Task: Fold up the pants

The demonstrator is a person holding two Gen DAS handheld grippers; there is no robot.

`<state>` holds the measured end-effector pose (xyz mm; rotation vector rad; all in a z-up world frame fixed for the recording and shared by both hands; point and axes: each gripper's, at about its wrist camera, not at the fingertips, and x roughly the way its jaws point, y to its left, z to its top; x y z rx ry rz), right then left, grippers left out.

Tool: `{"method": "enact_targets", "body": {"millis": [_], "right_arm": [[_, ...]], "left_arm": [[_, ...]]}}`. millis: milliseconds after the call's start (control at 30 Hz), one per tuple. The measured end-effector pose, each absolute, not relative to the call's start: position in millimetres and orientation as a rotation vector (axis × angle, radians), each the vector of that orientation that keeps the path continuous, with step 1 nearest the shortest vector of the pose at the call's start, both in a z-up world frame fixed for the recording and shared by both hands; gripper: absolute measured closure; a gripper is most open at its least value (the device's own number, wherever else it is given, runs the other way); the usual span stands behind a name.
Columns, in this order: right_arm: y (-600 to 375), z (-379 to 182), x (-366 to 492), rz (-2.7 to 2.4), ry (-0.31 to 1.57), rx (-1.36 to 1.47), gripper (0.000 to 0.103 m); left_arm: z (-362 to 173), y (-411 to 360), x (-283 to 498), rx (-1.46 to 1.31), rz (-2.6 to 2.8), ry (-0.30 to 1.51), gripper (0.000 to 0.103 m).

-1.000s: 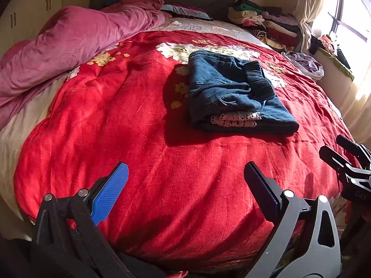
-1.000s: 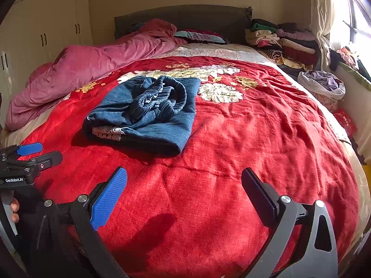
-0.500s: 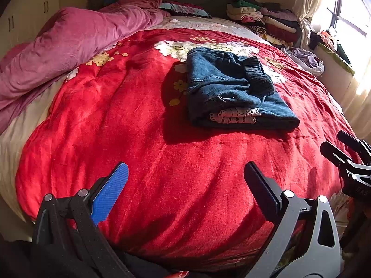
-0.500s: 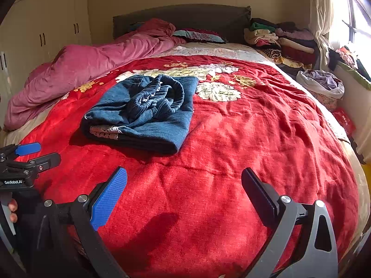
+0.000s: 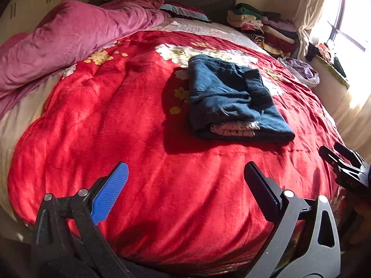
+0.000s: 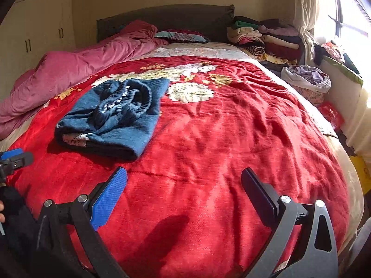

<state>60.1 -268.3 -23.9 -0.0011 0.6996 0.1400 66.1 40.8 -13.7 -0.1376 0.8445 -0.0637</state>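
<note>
Your left tool stands with its jaws spread wide and nothing between them; your right tool is in the same condition. Both hover above the near edge of the bed, well apart from the work.

The pants lie ahead of both tools on the red blanket, ahead and slightly right of the left tool and ahead-left of the right tool. They form a compact blue bundle, so the fold appears largely complete. Judge the following risks before you proceed.

1. The waistband sits bunched and ruffled on top of the bundle rather than flat. If you leave it so, the stack is likely to slump open.
2. A patterned inner layer shows at the bundle's near edge. If you pinch only the top layer there, the lower layers may slide out and undo the fold.
3. The blanket is plush and wrinkled. A low approach may catch blanket pile together with the pants and drag the bundle sideways.
4. Strong sunlight and deep shadow hide the far edge of the bundle. Confirm the edge before you close on it.
</note>
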Motion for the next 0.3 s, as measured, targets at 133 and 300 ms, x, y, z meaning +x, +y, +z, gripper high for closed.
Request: {"method": "enact_targets", "body": {"millis": [133,300], "right_arm": [[-315.5,-20.0,89.0,0.044,0.703,0.037,0.005],[-398.2,-23.0,163.2,-0.104,0.791,-0.024,0.005]], "left_arm": [[-11.4,86.1,104.4,-0.117,0.074,0.863,0.009],[-18.5,161.2,176.8,-0.096,0.242,0.925,0.009]]}}
